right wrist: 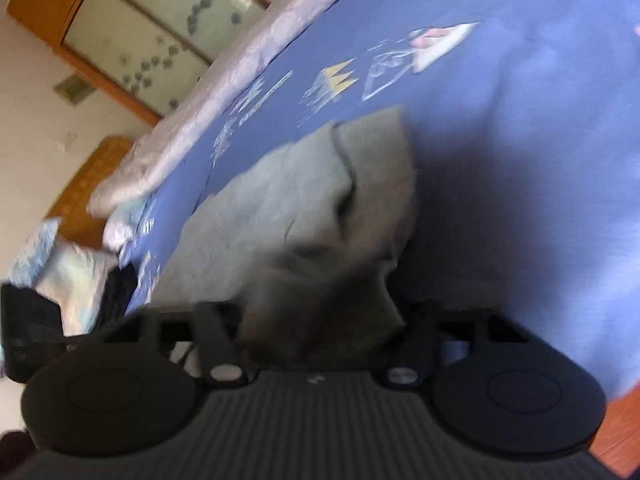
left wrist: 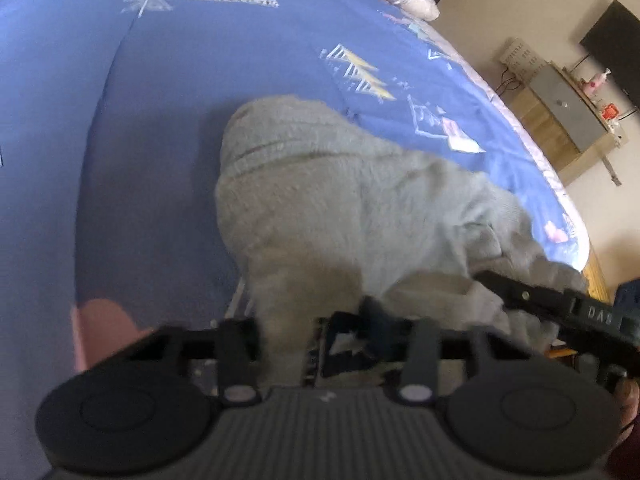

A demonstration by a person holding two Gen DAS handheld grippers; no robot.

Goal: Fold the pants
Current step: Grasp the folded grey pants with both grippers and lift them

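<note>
Grey fleece pants lie bunched on a blue printed bedspread. My left gripper is shut on a fold of the pants at their near edge, and the cloth hangs over its fingers. My right gripper shows at the lower right of the left wrist view, reaching into the same near edge. In the right wrist view the pants run away from my right gripper, which is shut on a dark bunch of the cloth. Both views are blurred.
The bed's right edge drops to a floor with a wooden cabinet and a dark screen. A pale quilt lies along the far side of the bed, with pillows and a wardrobe beyond.
</note>
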